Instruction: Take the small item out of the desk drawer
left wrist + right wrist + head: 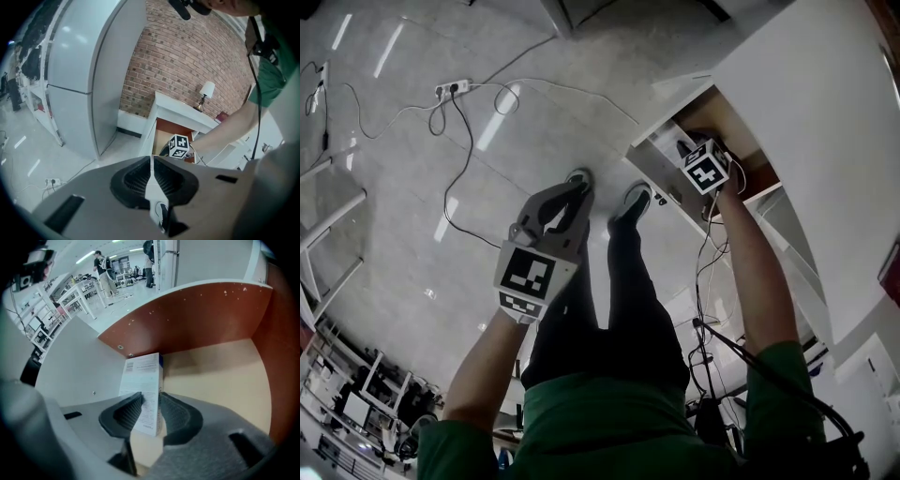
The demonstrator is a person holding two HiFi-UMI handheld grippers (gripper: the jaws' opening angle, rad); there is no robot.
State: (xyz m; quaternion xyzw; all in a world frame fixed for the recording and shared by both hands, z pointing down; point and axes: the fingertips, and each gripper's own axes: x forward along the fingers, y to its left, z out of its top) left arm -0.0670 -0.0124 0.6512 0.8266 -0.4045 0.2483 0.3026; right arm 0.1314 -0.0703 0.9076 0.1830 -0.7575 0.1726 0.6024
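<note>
The drawer (197, 319) of the white counter (825, 122) stood open. The right gripper (151, 401) reached inside it, fingers wide on either side of the small box (143, 373), which stood on the drawer floor. The left gripper (151, 159) hung outside, fingers closed and empty.

A white power strip (453, 88) lies on the far grey floor (394, 234), with a black cable (470, 155) trailing from it. A small table lamp (205, 92) stands before a brick wall (187, 61), and a tall grey cabinet (79, 70) stands to its left.

left tongs (151, 161) shut, right tongs (150, 397) parted
</note>
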